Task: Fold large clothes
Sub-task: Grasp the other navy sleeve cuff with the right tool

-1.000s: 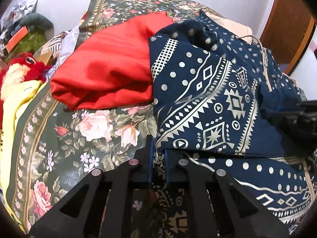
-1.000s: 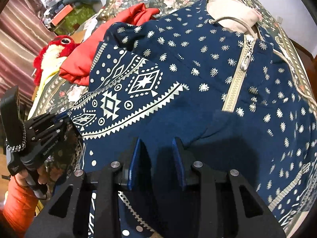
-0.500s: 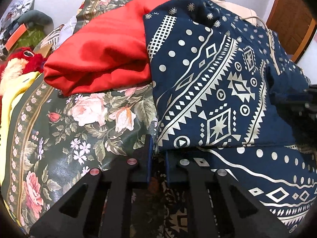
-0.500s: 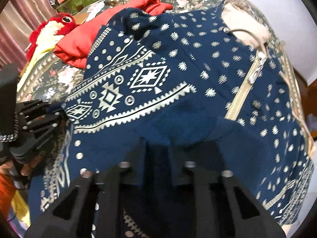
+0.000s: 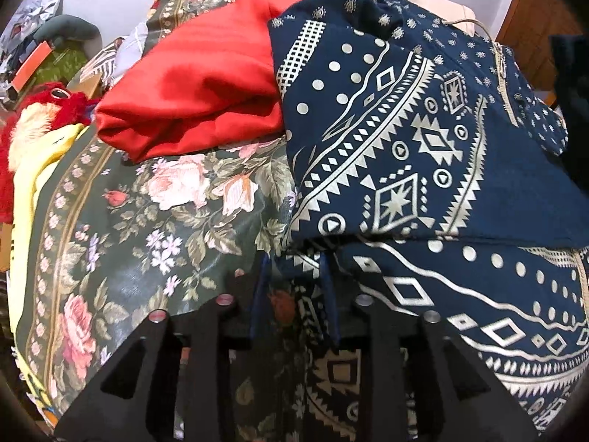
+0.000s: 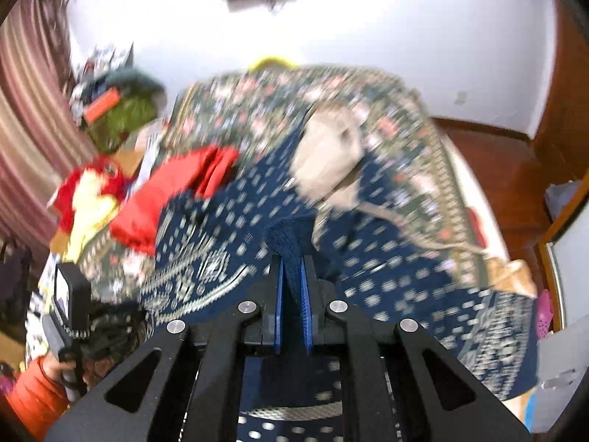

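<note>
A large navy hoodie with silver geometric print, a zip and a beige hood lining lies spread on the floral bedspread; it also shows, blurred, in the right wrist view. My left gripper stands open at the hoodie's lower left edge, with fabric lying between its fingers. My right gripper is shut on a ribbed navy fold of the hoodie and holds it lifted above the bed. The left gripper also shows in the right wrist view, held by a hand in an orange sleeve.
A folded red garment lies left of the hoodie. A red and yellow plush toy and clutter sit at the far left. A wooden door and white wall stand behind the bed.
My right gripper has closed on the hoodie's ribbed part and swung up and away, lifting it. My left gripper's jaws have parted.
</note>
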`<state>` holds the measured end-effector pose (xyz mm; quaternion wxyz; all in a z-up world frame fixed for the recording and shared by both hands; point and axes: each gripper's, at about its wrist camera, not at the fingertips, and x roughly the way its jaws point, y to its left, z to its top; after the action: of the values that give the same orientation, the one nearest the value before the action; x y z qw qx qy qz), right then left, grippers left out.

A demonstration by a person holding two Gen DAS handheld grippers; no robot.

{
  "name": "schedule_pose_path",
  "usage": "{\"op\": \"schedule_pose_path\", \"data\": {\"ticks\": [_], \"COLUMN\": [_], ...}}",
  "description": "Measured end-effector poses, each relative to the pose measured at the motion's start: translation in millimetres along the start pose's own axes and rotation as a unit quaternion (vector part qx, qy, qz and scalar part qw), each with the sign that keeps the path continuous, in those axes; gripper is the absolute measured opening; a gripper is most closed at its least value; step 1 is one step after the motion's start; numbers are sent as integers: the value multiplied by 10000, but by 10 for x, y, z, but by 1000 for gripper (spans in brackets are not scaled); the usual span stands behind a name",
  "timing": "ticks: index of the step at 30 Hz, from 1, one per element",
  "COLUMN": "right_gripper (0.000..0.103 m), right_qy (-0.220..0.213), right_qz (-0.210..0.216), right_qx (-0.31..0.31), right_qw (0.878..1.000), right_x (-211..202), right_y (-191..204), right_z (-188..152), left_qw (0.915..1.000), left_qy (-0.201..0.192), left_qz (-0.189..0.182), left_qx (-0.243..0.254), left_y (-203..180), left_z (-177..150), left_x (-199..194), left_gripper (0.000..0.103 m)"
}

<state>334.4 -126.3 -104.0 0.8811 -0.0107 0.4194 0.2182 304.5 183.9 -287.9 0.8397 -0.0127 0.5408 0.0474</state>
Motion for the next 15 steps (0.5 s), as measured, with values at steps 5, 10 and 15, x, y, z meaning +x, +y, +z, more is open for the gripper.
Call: {"op": "schedule_pose_path", "data": {"ticks": [5,10,15], "right_gripper": [8,8,8], "right_qy": [-466,-603,-137], "right_qz": [-142,-35,-1], "right_qx": [414,800,1021], "right_qw": [9980,9950,9947], "right_x": [-399,-616,-445], "right_y": [-346,-598,-773], "right_z": [83,-57,-436], "left_qw": [10000,9995,9986], "left_qy": [-42,-304,-492], "left_qz": [5,-46,-201], "left_qx": [0,-10,35], "left_y": [-5,-86,-242], "left_z": [-71,-105,-52], "left_x": [-210,-515,-739], "left_gripper": [34,47,55]}}
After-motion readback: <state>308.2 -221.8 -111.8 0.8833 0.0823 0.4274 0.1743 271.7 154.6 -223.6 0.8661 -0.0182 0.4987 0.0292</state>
